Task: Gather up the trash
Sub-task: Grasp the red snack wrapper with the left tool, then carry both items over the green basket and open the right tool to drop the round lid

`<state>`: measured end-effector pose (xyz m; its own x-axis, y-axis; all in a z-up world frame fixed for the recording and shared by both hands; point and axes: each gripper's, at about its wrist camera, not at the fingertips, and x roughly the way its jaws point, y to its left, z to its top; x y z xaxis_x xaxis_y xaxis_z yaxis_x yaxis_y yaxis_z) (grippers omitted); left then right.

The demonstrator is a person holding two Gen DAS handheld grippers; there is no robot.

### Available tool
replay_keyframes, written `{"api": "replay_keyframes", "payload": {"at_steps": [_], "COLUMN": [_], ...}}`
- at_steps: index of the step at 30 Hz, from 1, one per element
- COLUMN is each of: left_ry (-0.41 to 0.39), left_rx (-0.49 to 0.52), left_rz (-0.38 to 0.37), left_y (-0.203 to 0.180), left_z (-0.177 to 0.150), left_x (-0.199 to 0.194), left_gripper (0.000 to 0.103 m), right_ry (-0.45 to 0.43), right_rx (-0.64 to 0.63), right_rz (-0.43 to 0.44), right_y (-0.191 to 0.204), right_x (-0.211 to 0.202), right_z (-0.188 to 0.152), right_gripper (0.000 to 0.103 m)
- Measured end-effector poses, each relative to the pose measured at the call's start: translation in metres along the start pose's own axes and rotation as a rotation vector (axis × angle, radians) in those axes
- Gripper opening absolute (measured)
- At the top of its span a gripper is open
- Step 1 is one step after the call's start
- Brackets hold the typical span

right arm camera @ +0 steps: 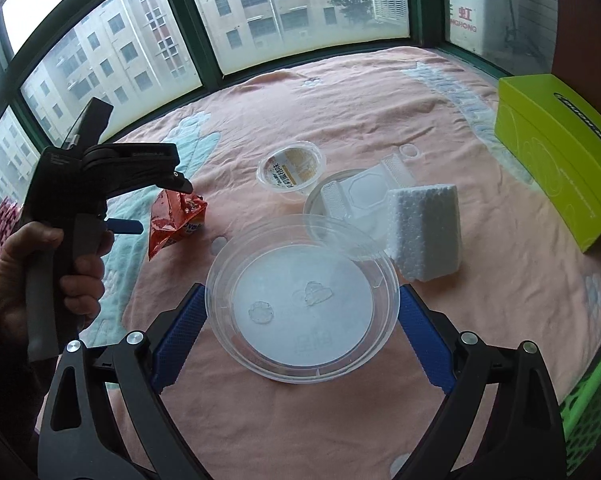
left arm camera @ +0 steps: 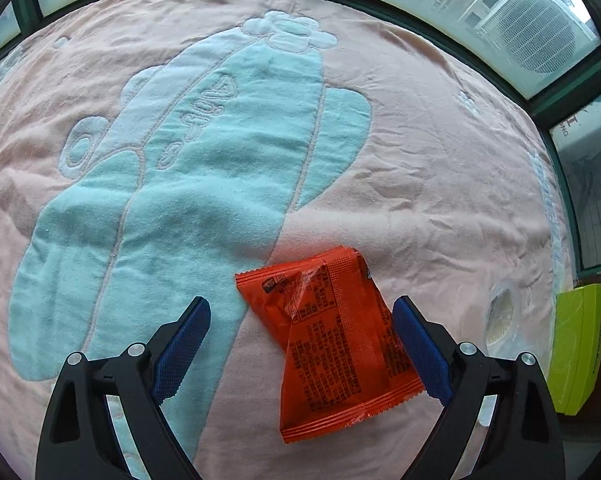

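An orange-red snack wrapper [left arm camera: 332, 340] lies crumpled on the pink blanket [left arm camera: 440, 184]. My left gripper [left arm camera: 300, 344] stands open around it, pointing steeply down. The right pad [left arm camera: 420, 352] is at the wrapper's edge and the left pad is well off it. In the right wrist view a hand [right arm camera: 40, 264] holds that gripper over the wrapper [right arm camera: 172, 220]. My right gripper [right arm camera: 300, 336] is shut on a clear round plastic container [right arm camera: 300, 300], both blue pads against its rim. Inside it lie small clear scraps.
Beyond the container lie a jelly cup [right arm camera: 292, 168], a clear plastic tray [right arm camera: 356, 196] and a white foam block [right arm camera: 424, 232]. A lime-green box [right arm camera: 556, 152] stands at the right, and a green mesh basket [right arm camera: 592, 400] is at the bottom right. Windows border the bed's far side.
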<state>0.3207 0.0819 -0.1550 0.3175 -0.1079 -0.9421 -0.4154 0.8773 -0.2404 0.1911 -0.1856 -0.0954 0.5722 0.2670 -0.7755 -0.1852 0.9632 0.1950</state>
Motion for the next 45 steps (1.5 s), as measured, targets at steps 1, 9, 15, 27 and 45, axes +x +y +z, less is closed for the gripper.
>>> {"api": "replay_keyframes", "payload": {"at_steps": [1, 9, 15, 27, 45], "left_ry": [0.002, -0.019, -0.045, -0.142, -0.151], "left_rx": [-0.006, 0.006, 0.045, 0.203, 0.476], "left_rz": [0.007, -0.019, -0.058, -0.189, -0.379], "left_y": [0.0, -0.007, -0.01, -0.022, -0.084], "left_z": [0.001, -0.002, -0.016, -0.068, -0.172], "left_x": [0.002, 0.001, -0.012, -0.083, -0.148], "left_gripper": [0.089, 0.056, 0.036, 0.032, 0.031], "right_ry": [-0.003, -0.031, -0.054, -0.104, -0.155], "right_rx": [0.008, 0.046, 0.073, 0.12, 0.22], "right_rz": [0.002, -0.004, -0.021, -0.073, -0.201], "right_y": [-0.002, -0.014, -0.023, -0.043, -0.092], "right_x": [-0.004, -0.032, -0.052, -0.099, -0.161], "right_z": [-0.002, -0.017, -0.03, -0.059, -0.112], "right_gripper": [0.092, 0.092, 0.092, 0.092, 0.092]}}
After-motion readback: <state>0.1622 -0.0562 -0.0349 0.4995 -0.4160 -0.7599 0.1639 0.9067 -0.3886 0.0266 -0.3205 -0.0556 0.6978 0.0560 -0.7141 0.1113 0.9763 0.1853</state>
